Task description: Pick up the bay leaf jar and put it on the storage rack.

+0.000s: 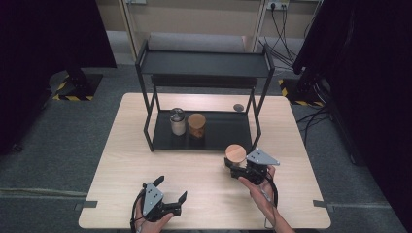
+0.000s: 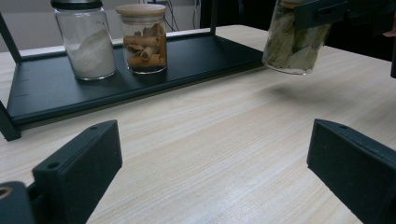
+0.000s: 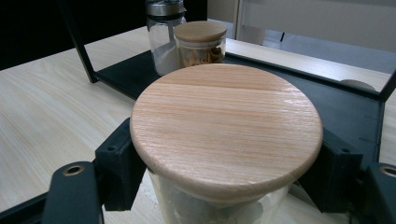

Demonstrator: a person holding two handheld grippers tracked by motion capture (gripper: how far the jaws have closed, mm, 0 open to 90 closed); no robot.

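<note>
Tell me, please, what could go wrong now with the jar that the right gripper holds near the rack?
1. The right gripper clamps the leaf jar just under its wooden lid, lifted and tilted off the table; it might slip.
2. The rack's post stands close by; the jar could knock it on the way in.
3. It could bump the two jars already on the rack's tray.

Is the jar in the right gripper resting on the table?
No, the leaf jar hangs tilted above the table, casting a shadow beneath it.

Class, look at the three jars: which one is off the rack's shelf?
The leaf-filled jar, clamped in the right gripper above the table; the other two stand on the shelf.
</note>
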